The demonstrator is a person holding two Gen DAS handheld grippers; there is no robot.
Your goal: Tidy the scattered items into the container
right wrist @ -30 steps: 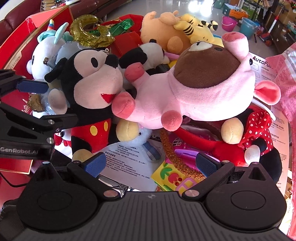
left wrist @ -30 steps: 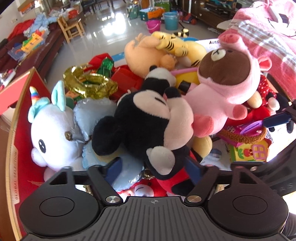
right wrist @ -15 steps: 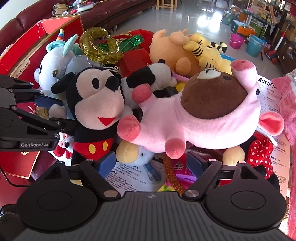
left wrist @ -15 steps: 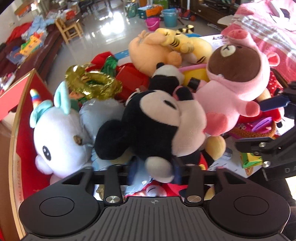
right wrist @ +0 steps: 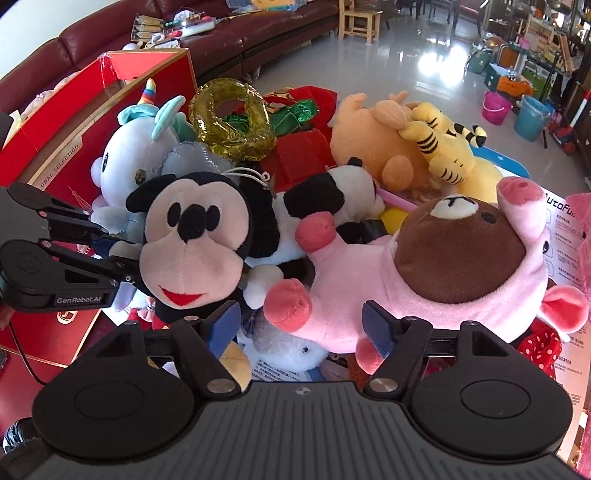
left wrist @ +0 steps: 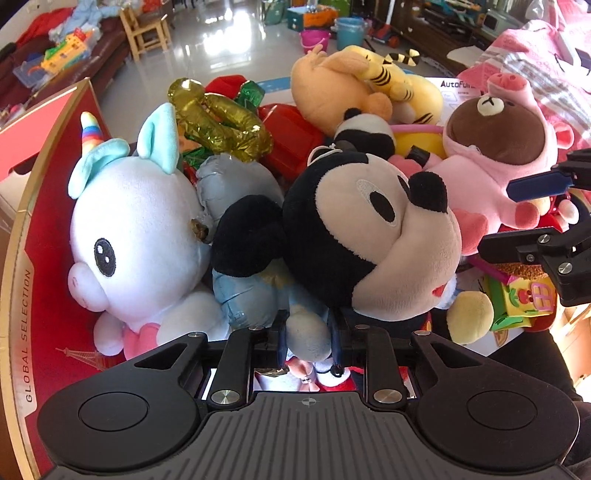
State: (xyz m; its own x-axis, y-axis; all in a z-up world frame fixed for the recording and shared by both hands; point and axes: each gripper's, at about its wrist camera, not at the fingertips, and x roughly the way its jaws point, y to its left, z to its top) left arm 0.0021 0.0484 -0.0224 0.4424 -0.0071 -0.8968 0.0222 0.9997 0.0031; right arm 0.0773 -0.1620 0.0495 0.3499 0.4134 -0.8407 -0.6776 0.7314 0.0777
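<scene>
The left gripper (left wrist: pixel 308 341) pinches the fuzzy white hand of the round-headed mouse plush (left wrist: pixel 365 236). Right of the mouse lies the soft pink pig-suit bear (right wrist: pixel 424 280); the right gripper (right wrist: pixel 301 328), its jaws just narrowing, straddles the bear's paw unclamped. Left of the mouse stands the glossy red box (left wrist: pixel 44 147).

A dark red sofa (right wrist: pixel 236 33) stands along the far wall, with small clutter on its seat. A wooden chair (right wrist: pixel 360 18) stands on the glossy floor (right wrist: pixel 424 74). Further right are a pink bucket (right wrist: pixel 496 107) and a blue bucket (right wrist: pixel 532 116).
</scene>
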